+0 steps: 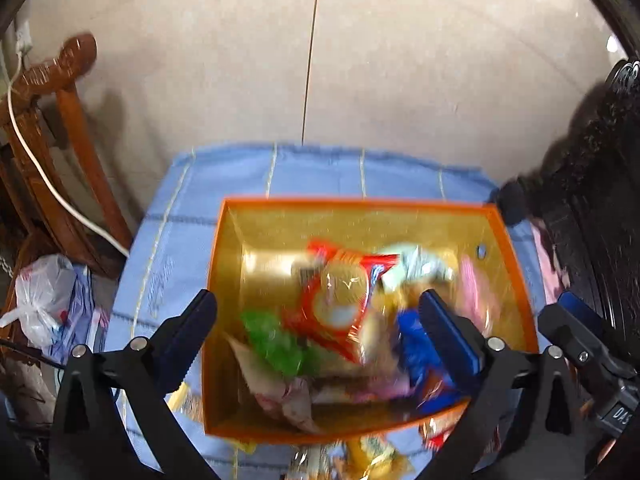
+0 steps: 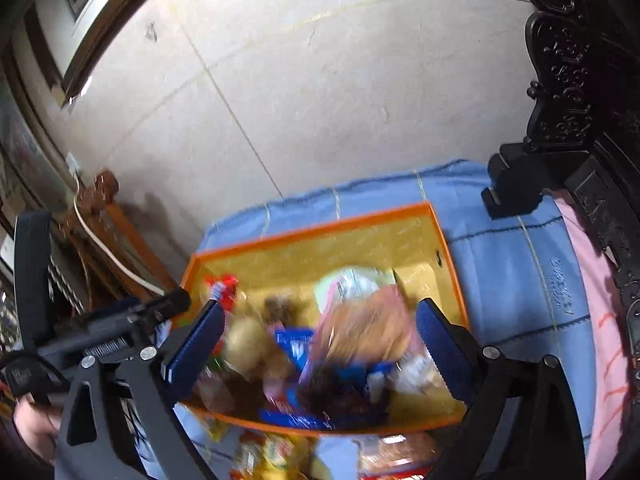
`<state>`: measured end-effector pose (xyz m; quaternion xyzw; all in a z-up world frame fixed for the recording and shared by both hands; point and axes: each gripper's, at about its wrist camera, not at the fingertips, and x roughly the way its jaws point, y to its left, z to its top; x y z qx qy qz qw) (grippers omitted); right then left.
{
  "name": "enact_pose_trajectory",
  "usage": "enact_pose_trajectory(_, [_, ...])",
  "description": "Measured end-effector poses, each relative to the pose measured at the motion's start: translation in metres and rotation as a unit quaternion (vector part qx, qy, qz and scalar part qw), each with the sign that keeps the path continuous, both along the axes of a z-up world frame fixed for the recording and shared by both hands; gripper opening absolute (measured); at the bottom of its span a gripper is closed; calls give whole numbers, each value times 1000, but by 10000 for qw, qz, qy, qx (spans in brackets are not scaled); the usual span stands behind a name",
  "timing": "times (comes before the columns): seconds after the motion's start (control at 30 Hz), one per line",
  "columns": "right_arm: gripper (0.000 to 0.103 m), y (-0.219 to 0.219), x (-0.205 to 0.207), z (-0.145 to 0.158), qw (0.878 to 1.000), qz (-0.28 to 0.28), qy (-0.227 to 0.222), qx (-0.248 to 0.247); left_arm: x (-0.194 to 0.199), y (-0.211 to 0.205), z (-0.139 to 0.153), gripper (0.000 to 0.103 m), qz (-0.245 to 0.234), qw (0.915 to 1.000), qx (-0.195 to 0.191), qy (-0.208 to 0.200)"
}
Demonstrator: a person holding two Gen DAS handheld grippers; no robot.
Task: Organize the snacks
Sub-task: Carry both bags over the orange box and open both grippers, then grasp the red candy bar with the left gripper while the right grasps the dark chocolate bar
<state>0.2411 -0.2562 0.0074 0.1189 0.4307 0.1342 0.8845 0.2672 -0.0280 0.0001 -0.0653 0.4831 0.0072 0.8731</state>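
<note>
An orange box (image 1: pixel 504 216) with a gold lining sits on a blue cloth and holds several snack packets. A red and orange packet (image 1: pixel 340 300) lies in the middle, with a green one (image 1: pixel 272 340) and a blue one (image 1: pixel 416 344) beside it. My left gripper (image 1: pixel 316 336) hovers open and empty over the box. In the right wrist view the same box (image 2: pixel 312 232) holds a pink packet (image 2: pixel 364 332) with a bun in it. My right gripper (image 2: pixel 320 340) is open over the box, and both views are blurred. More packets (image 2: pixel 280 456) lie in front of the box.
The blue cloth (image 1: pixel 280 168) covers a small table against a beige wall. A wooden chair (image 1: pixel 60 128) with a white cable stands to the left, with a plastic bag (image 1: pixel 44 296) below. Dark carved furniture (image 2: pixel 576 80) stands close on the right.
</note>
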Motion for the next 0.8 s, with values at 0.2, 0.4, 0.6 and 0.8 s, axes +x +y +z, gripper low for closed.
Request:
enact_pose_trajectory(0.2, [97,-22,-29,-21,9988,-159,453,26,-26,17,-19,99,123,9992,-74,362])
enact_pose_trajectory(0.4, [97,-33,-72,-46,9954,-145,945,-87,-66,30,-33,99,188,9981,35,587])
enact_pose_trajectory(0.6, [97,-37,-114,-66,9914,-137,1297,-113,-109,34,-55,99,234,9956,53,909])
enact_pose_trajectory(0.8, [97,-36,-146,-87,9856,-45,1685,-121,-143,32,-87,99,245,9904,155,1355])
